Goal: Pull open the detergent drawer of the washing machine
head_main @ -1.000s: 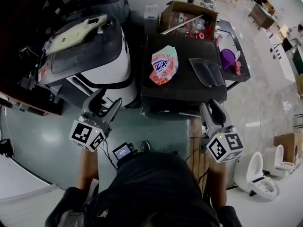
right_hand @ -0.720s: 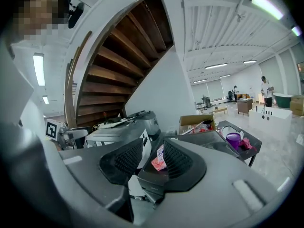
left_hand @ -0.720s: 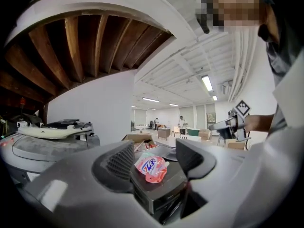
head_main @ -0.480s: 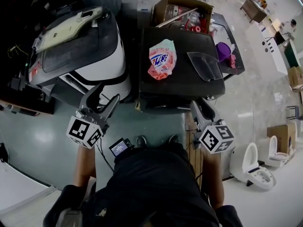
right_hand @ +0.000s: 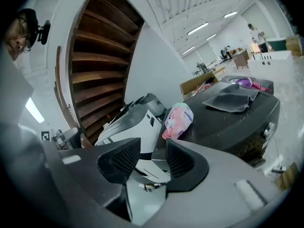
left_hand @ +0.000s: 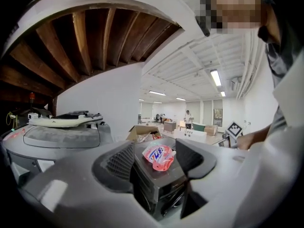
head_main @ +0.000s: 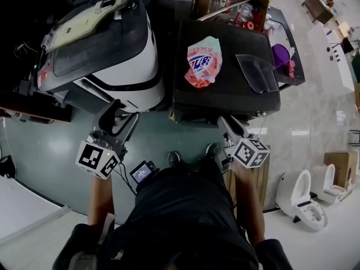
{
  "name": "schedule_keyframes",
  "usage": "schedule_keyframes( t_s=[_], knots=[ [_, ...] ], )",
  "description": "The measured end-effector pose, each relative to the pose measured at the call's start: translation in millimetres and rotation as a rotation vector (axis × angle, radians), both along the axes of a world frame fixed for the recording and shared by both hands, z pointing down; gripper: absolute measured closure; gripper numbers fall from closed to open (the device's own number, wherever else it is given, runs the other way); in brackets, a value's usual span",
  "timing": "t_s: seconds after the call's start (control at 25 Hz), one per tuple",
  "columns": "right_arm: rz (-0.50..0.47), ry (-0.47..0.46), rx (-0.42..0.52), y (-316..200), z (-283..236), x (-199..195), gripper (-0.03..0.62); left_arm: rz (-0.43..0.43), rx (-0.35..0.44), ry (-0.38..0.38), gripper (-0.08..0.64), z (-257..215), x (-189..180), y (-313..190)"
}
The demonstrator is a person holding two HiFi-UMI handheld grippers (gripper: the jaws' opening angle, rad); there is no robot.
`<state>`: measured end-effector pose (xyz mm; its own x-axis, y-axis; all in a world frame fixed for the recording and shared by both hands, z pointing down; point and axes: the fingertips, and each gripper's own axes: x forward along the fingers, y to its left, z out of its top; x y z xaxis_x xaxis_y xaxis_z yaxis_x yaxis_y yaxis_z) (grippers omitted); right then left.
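A dark box-shaped washing machine point(head_main: 225, 97) stands in front of me, its front face showing in the left gripper view point(left_hand: 161, 194). I cannot make out its detergent drawer. On its top lie a pink detergent pouch point(head_main: 203, 61) and a grey plastic tray point(head_main: 257, 72). My left gripper point(head_main: 122, 110) hangs open between this machine and a white-and-grey machine point(head_main: 107, 44); nothing is between its jaws point(left_hand: 156, 158). My right gripper point(head_main: 226, 126) is low at the dark machine's front right corner. Its jaws are opening, with nothing between them point(right_hand: 151, 158).
An open cardboard box point(head_main: 233, 4) sits behind the dark machine, and a purple item point(head_main: 280, 55) lies at its right edge. A wooden crate point(head_main: 256, 179) and a white toilet point(head_main: 301, 204) stand to my right. A small screen device point(head_main: 142, 172) hangs at my waist.
My right gripper has dropped and rolled, coming down in front of the dark machine's right corner. My left gripper has sunk a little towards the white machine.
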<state>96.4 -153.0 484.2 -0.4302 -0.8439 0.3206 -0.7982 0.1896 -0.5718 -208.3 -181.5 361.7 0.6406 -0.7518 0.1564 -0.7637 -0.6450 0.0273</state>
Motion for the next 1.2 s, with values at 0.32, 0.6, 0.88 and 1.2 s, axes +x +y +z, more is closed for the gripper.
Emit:
schedule_keyframes(
  t_s=[0.32,0.6,0.88,1.2],
  knots=[
    [-0.027,-0.137,-0.130,-20.4,86.5,-17.3,0.417,-0.034,-0.055,-0.037,0.235,19.4,-3.0,-4.5],
    [-0.032,-0.238,-0.194,-33.1,161.3,-29.4,0.394,-0.060,-0.101,-0.077,0.235,35.3,-6.5,-4.4],
    [-0.044,-0.338,-0.263,-47.6,211.1,-50.0,0.371,-0.085,-0.150,-0.105,0.235,50.6,-8.0,-2.0],
    [-0.041,-0.360,-0.300,-60.6,260.8,-59.7,0.365,-0.110,-0.190,-0.157,0.235,61.5,-16.3,1.1]
  ],
)
